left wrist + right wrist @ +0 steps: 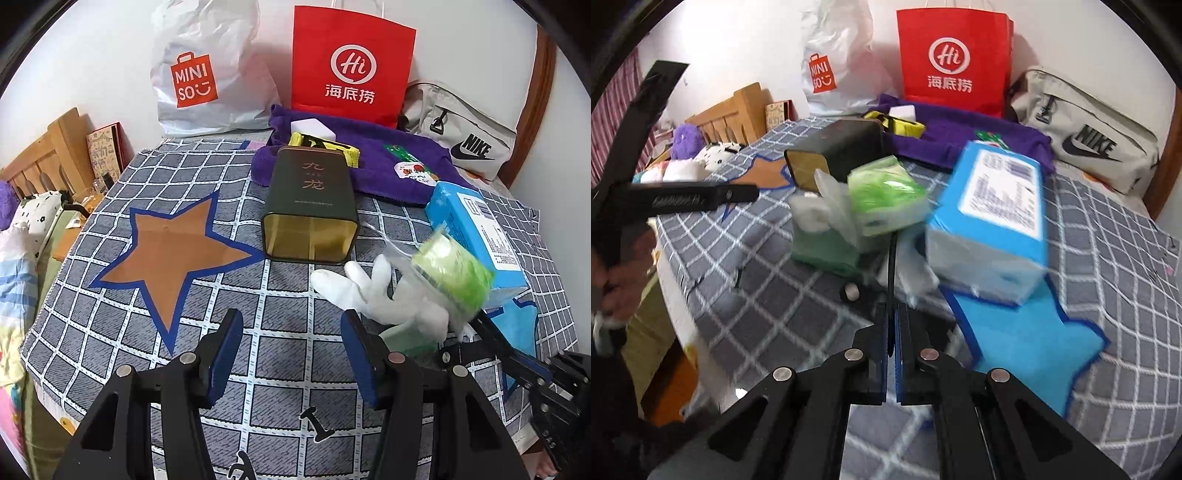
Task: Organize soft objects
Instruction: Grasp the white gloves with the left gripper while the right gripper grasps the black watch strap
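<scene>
My left gripper [291, 354] hangs low in the frame over the checked cloth [221, 173] with its blue pads well apart and nothing between them. My right gripper [891, 332] has its pads pressed together; whether the clear plastic wrap just ahead of the tips is pinched between them I cannot tell, as that part is blurred.

The soft things lie right of centre in the left view: a white glove [373, 291] spread flat on the cloth, and a green tissue pack [452, 273] in clear wrap, blurred, against the blue tissue box [476, 229]. In the right view the green pack [886, 194] sits at centre, the blue box [993, 218] just right of it over a blue star patch [1027, 347].

Behind, a dark green tin [310, 199] lies on its side, open end toward me, by a purple towel [384, 162]. A red paper bag [351, 66] stands at the wall.
</scene>
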The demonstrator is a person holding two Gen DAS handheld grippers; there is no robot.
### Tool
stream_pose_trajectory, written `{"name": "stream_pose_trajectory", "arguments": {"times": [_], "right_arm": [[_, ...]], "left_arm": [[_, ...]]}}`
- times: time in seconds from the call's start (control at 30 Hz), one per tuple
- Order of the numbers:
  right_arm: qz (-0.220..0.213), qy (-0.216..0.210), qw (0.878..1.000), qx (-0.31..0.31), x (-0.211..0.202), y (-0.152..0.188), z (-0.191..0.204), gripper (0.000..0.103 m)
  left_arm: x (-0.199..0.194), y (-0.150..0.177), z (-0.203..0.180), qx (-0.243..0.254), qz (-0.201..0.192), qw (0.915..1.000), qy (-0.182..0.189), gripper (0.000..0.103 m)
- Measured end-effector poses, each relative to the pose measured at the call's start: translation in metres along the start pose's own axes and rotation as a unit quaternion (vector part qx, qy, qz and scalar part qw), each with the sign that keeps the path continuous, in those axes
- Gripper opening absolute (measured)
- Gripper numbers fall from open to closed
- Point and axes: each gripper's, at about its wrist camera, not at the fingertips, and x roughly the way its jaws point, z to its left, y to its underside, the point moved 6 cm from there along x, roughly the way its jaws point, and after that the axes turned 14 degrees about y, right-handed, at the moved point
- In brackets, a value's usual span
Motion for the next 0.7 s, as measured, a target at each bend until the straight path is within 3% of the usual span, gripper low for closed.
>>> {"name": "stream_pose_trajectory", "arguments": {"times": [0.33, 0.47, 0.6, 0.7], "right_arm": [[0.028, 0.025, 0.999, 0.023, -0.004, 0.038, -0.051, 0.003], [0.028, 0.01, 0.999, 0.019, 0.004, 0.04, -0.046, 0.013], [0.018, -0.003, 1.0, 0.007, 0.015, 0.029, -0.035, 0.037], [0.016, -0.02, 1.0, -0.003, 0.028, 0.018, -0.023, 0.037]], "left_arm": [[0.004, 0.002, -0.009, 0.001, 0.005, 0.9998, 0.02, 0.053], [0.008, 0.001, -0.011, -0.002, 0.008, 0.9996, 0.027, 0.053], [0.012, 0.002, -0.01, 0.0, 0.014, 0.9996, 0.024, 0.053], [0.014, 0.002, -0.009, 0.001, 0.017, 0.9996, 0.023, 0.053]]}}
